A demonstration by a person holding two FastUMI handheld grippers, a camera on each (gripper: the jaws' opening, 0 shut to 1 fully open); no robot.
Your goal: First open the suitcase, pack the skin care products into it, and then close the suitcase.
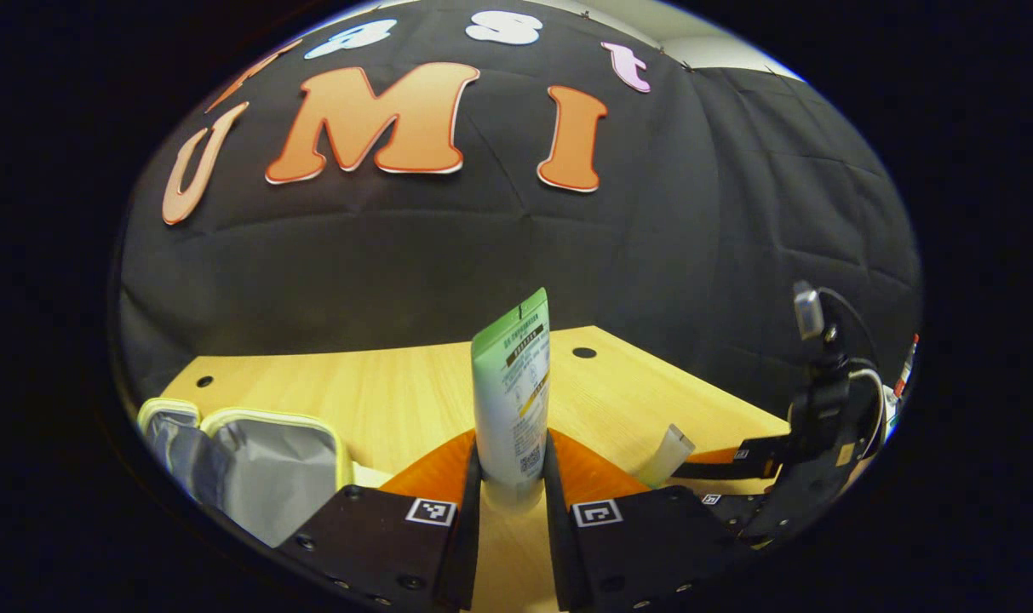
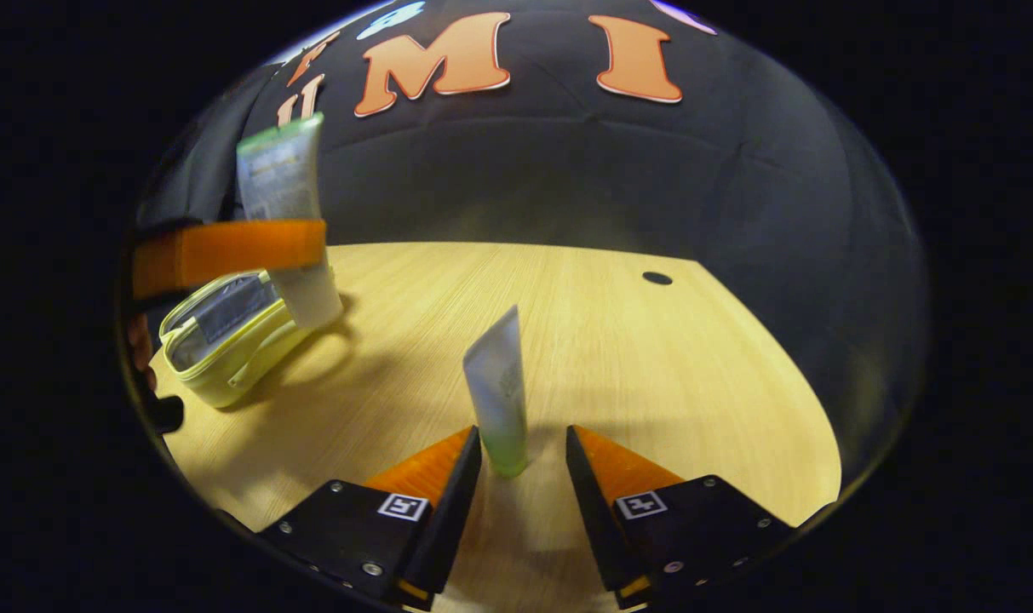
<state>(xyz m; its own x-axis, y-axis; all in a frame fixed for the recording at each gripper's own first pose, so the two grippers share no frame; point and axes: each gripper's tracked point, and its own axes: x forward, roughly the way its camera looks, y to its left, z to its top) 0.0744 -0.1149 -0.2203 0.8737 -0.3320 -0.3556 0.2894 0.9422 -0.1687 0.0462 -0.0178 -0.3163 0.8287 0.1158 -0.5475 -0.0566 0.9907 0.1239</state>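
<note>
In the left gripper view my left gripper (image 1: 513, 443) is shut on a green-and-white tube (image 1: 512, 392), held upright above the wooden table (image 1: 380, 383). The small yellow-green suitcase (image 1: 261, 464) lies open at lower left, its grey lining showing. In the right gripper view my right gripper (image 2: 523, 434) is open around a smaller pale tube (image 2: 499, 387) that stands on its green cap, close to the left finger with a gap on the right. That view also has the open suitcase (image 2: 226, 340) at the left, with the larger tube (image 2: 279, 170) above it, crossed by a finger (image 2: 226, 251) of the left gripper.
The table (image 2: 652, 358) has a round cable hole (image 2: 657, 277) near its far edge, and the black cloth wall rises behind it. In the left gripper view the right gripper (image 1: 693, 484) and its black mount (image 1: 823, 400) sit at the right by the small tube (image 1: 669, 453).
</note>
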